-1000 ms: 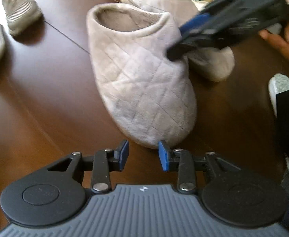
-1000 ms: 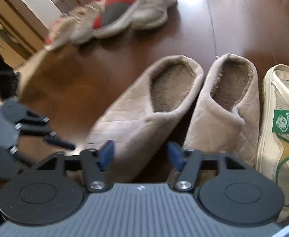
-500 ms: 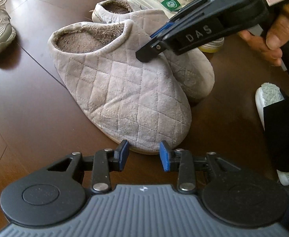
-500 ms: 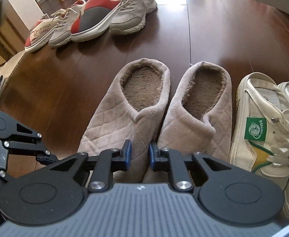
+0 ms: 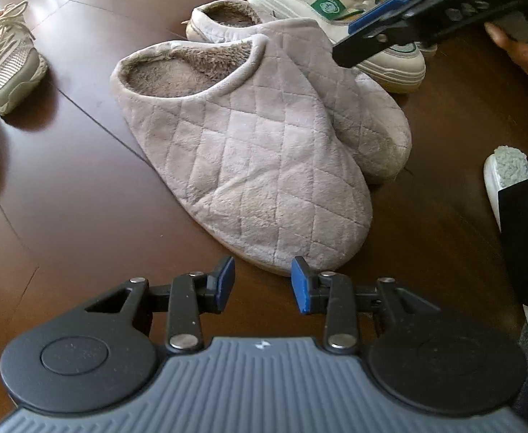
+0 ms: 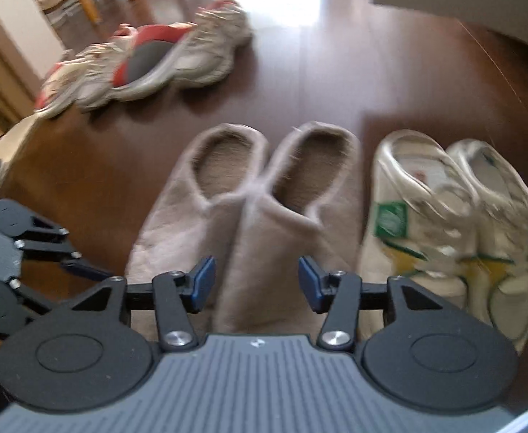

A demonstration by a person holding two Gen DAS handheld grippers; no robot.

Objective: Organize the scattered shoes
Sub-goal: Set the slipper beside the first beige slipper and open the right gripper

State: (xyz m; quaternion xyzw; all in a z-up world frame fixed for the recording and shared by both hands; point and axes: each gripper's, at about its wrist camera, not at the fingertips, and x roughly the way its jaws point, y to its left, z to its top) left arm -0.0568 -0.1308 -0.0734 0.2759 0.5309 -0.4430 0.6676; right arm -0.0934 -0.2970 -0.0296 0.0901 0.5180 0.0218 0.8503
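Note:
Two beige quilted slippers lie side by side and touching on the dark wooden floor, the left slipper (image 6: 192, 216) and the right slipper (image 6: 289, 223). My right gripper (image 6: 256, 281) hovers above their toes; its jaws are opening, with nothing pressed between the pads. In the left wrist view the near slipper (image 5: 256, 166) lies just beyond my left gripper (image 5: 262, 283), whose pads stand apart around nothing. The far slipper (image 5: 379, 119) is partly hidden behind it.
A pair of white sneakers (image 6: 444, 223) with green labels stands right of the slippers. Several more sneakers (image 6: 155, 65) lie farther off on the left, blurred. A grey sneaker (image 5: 8, 68) sits at far left. A person's foot (image 5: 505, 166) is at the right edge.
The left slipper, angled a second ago, now lies parallel against the right one. My right gripper narrowed its jaws, then widened them and drew back upward. The left gripper barely moved.

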